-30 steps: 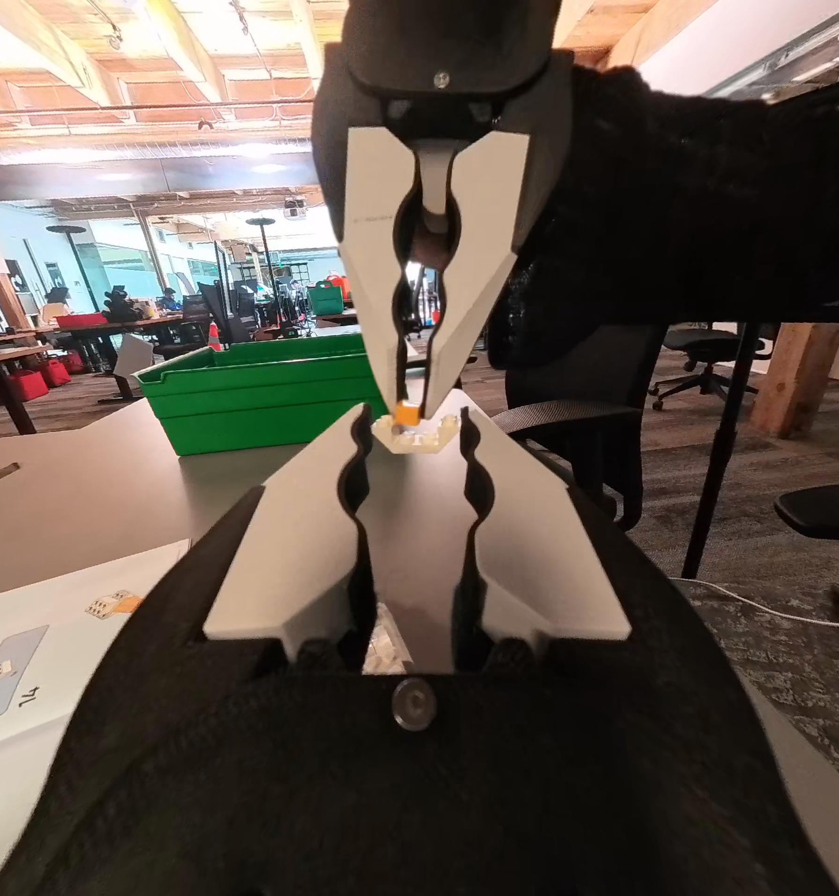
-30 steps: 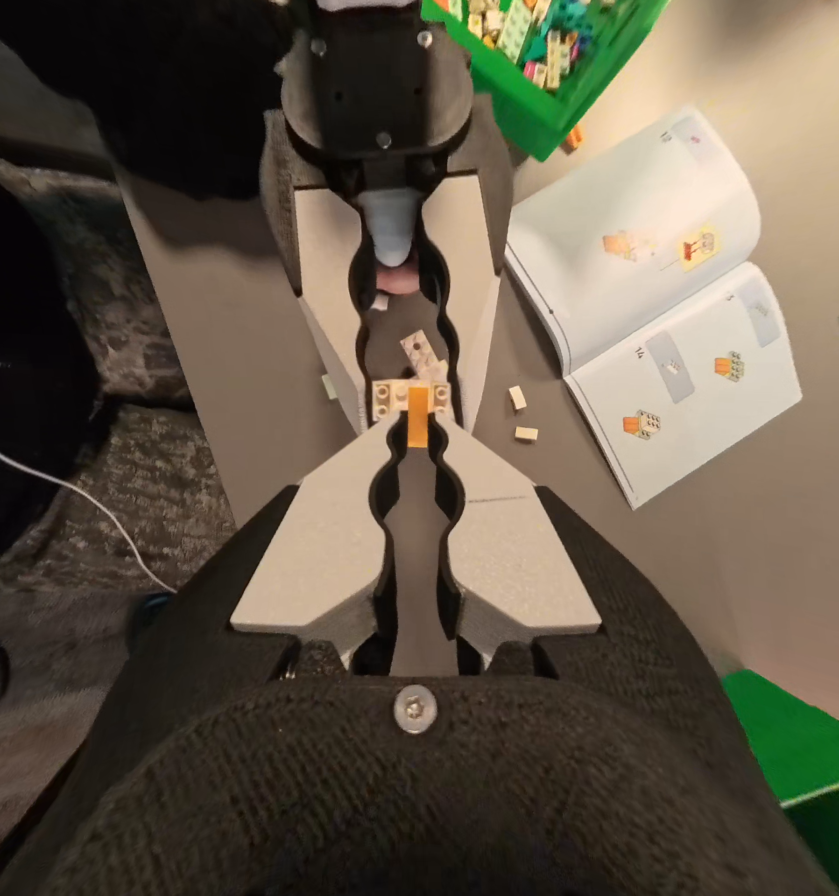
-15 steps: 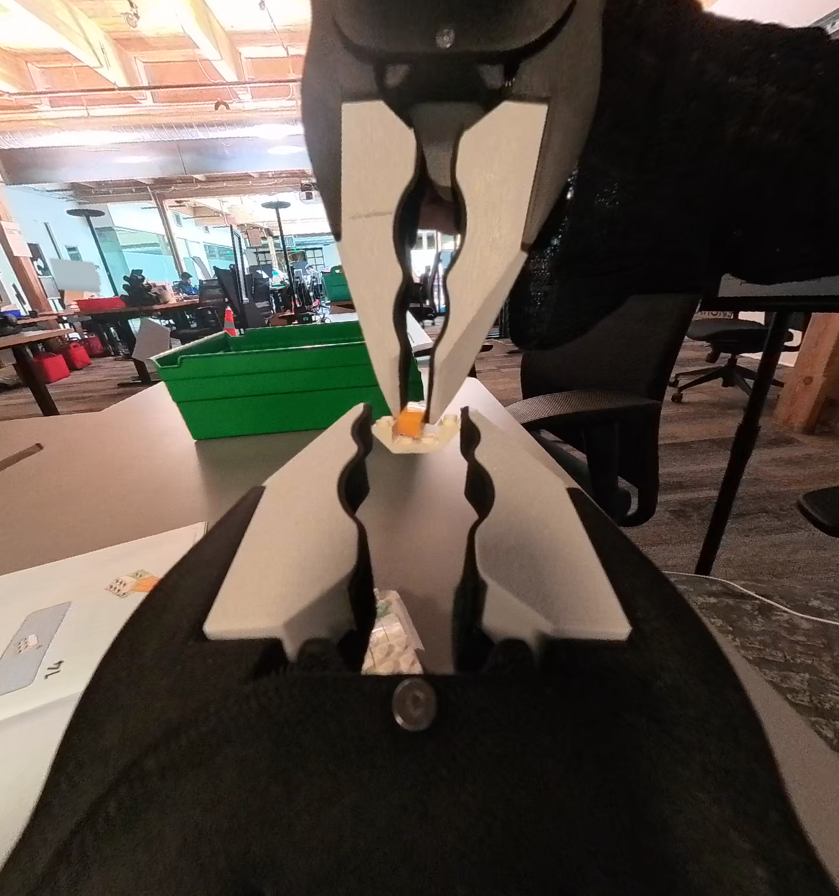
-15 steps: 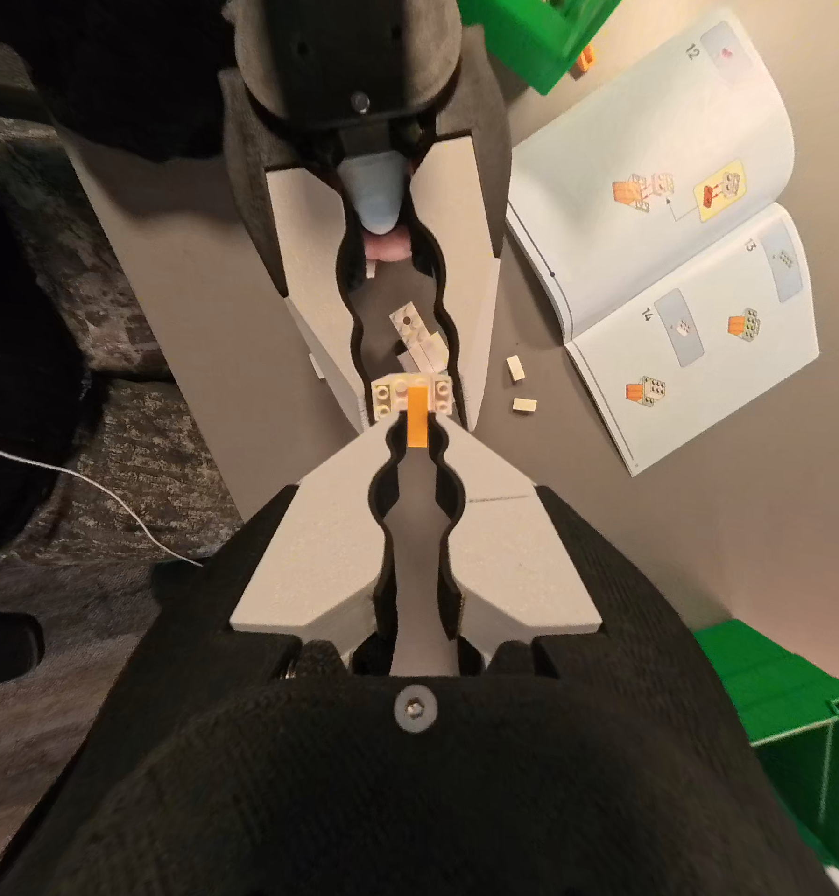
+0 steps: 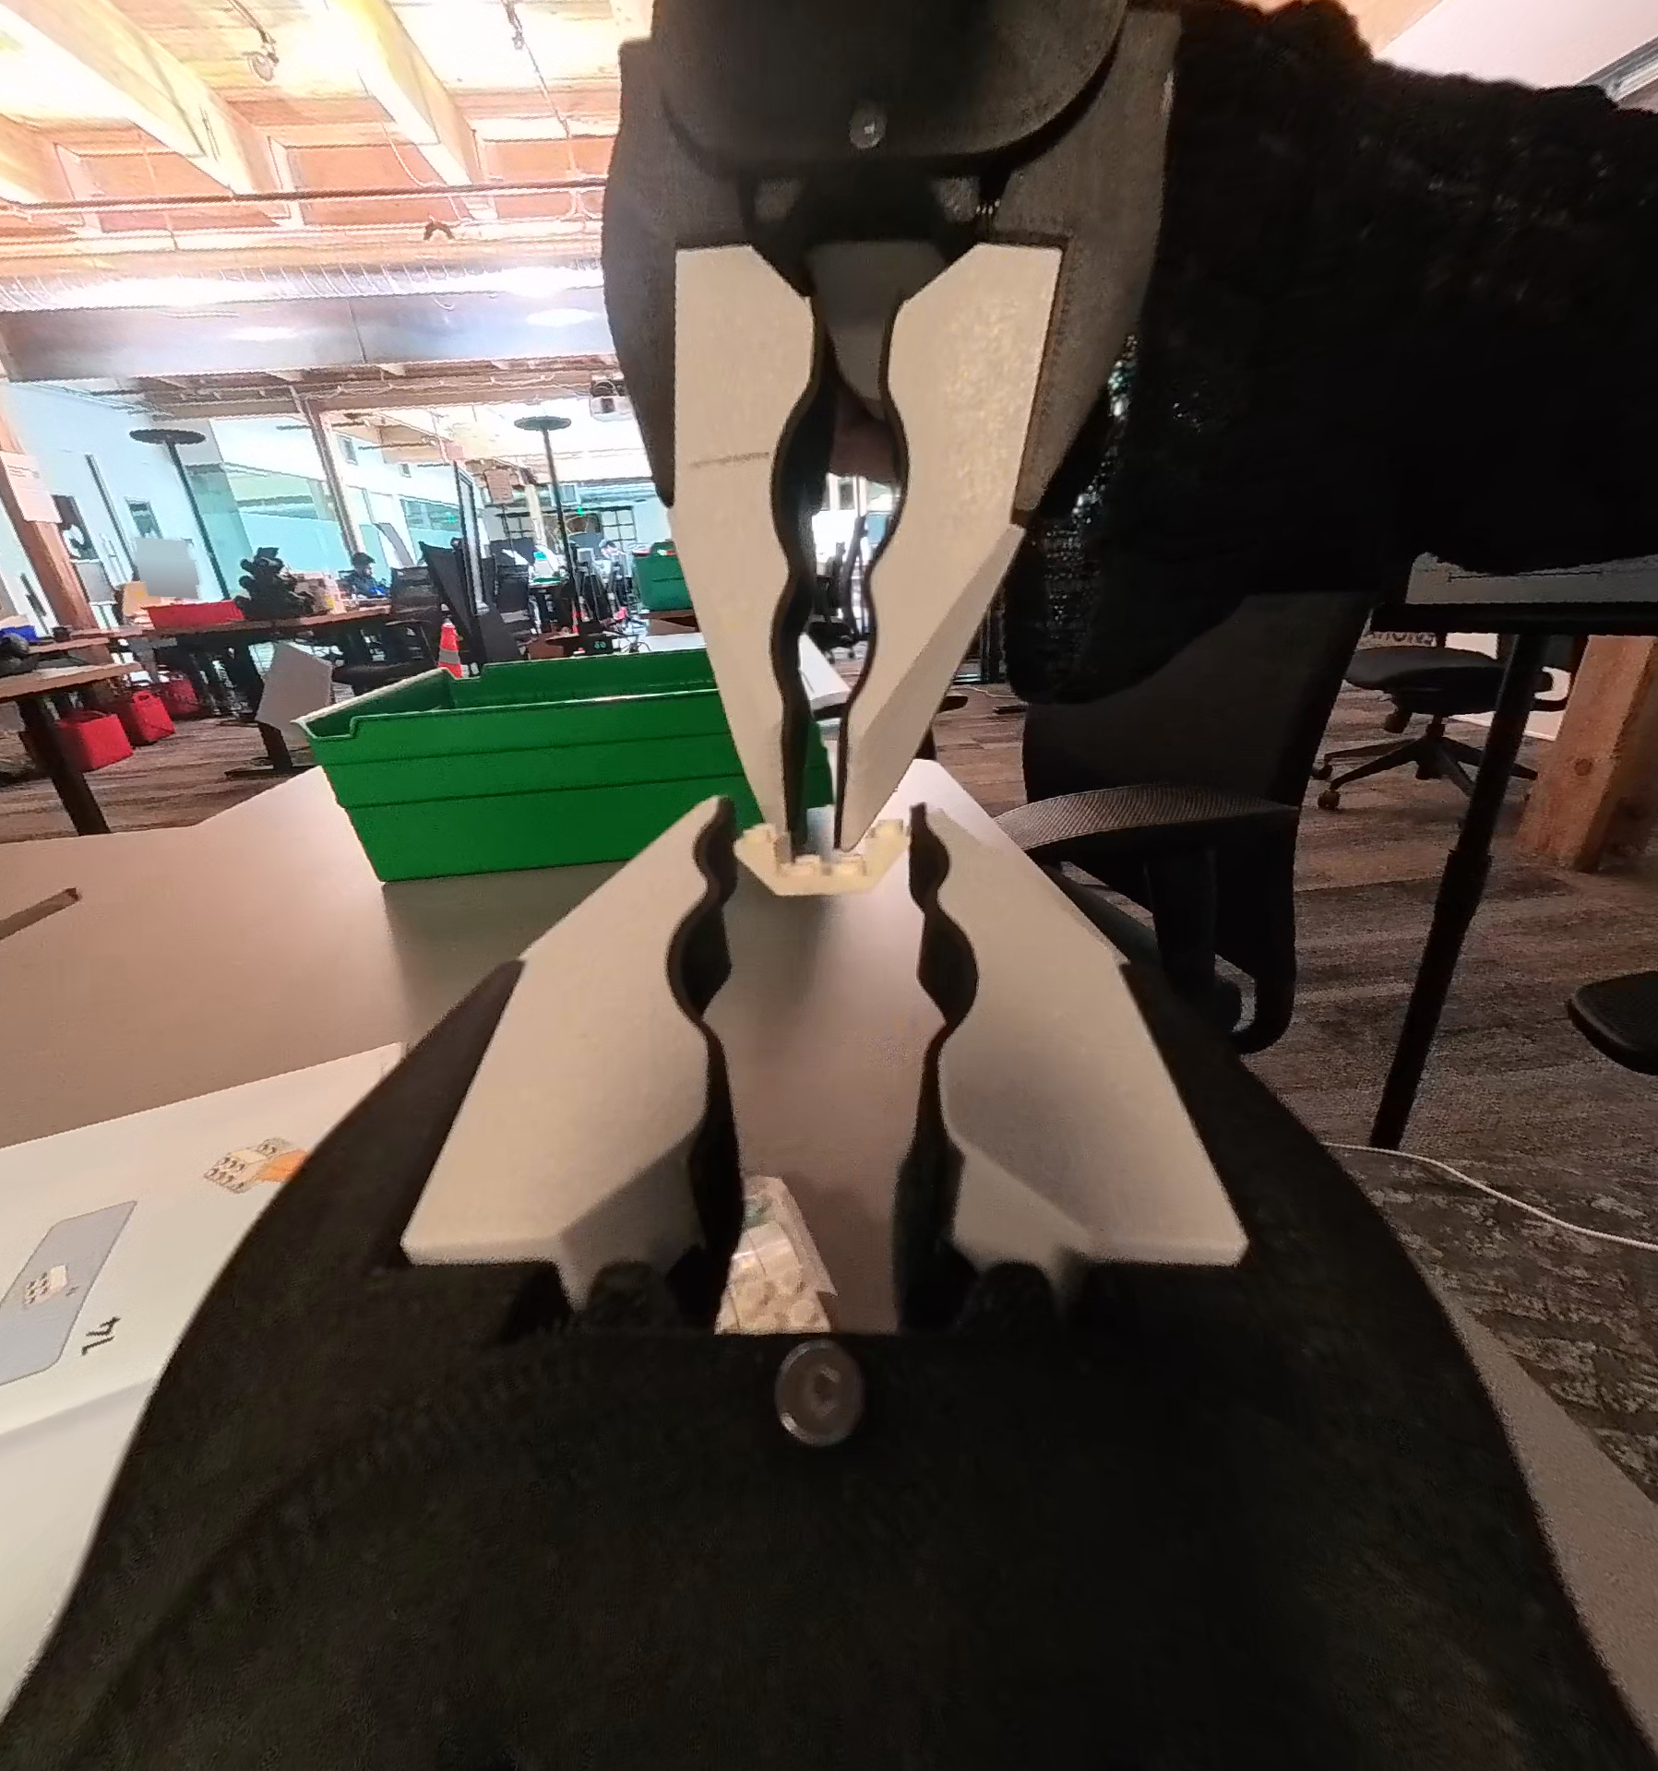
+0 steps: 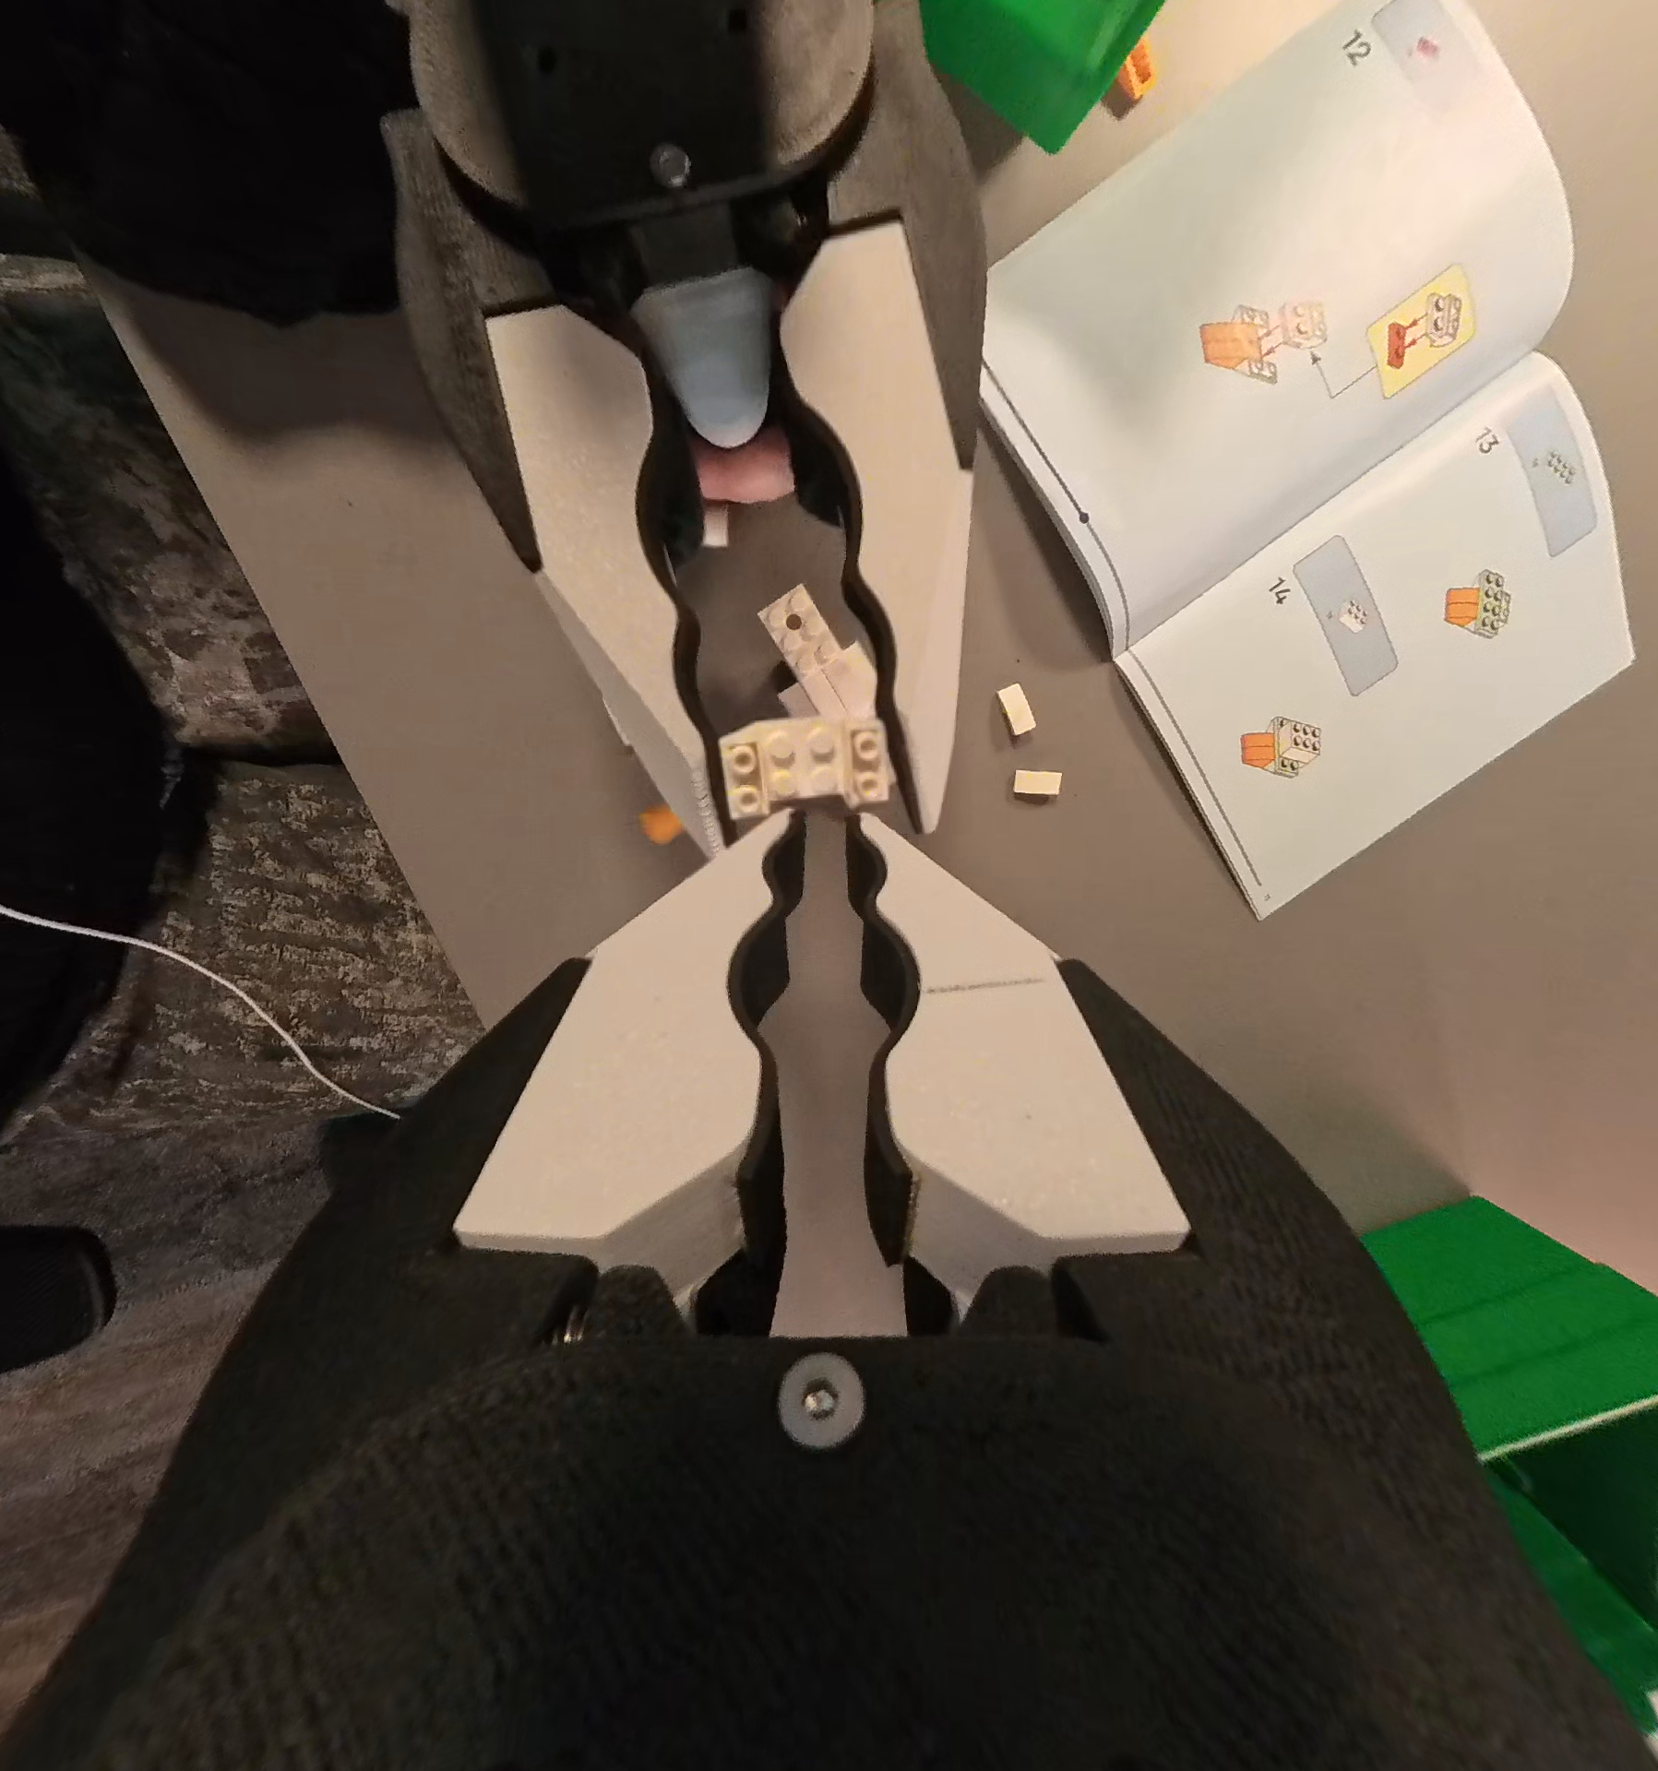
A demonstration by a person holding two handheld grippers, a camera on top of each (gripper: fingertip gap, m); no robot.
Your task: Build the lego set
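Note:
My left gripper (image 5: 820, 816) is shut on a white lego assembly (image 5: 820, 874), holding it by its two ends above the grey table. The assembly shows studs-up in the right wrist view (image 6: 806, 771). My right gripper (image 6: 825, 826) points down at the assembly's near edge, and its tips touch the top in the left wrist view (image 5: 812, 836). Its jaws stand a narrow slit apart with nothing between them. A small orange brick (image 6: 657, 822) lies low beside the left gripper's finger, near the table edge.
An open instruction booklet (image 6: 1333, 479) lies right of the grippers. Loose white bricks (image 6: 810, 642) and two small cream pieces (image 6: 1016, 711) lie on the table (image 6: 1141, 1006). A green bin (image 5: 537, 776) stands behind, and another (image 6: 1572, 1390) at the near right. The table edge and carpet are on the left. My two grippers' fingertips are within a few centimetres of each other.
The orange brick that my right gripper held on the white assembly is out of its jaws and now lies beside the left finger. The assembly's top is bare.

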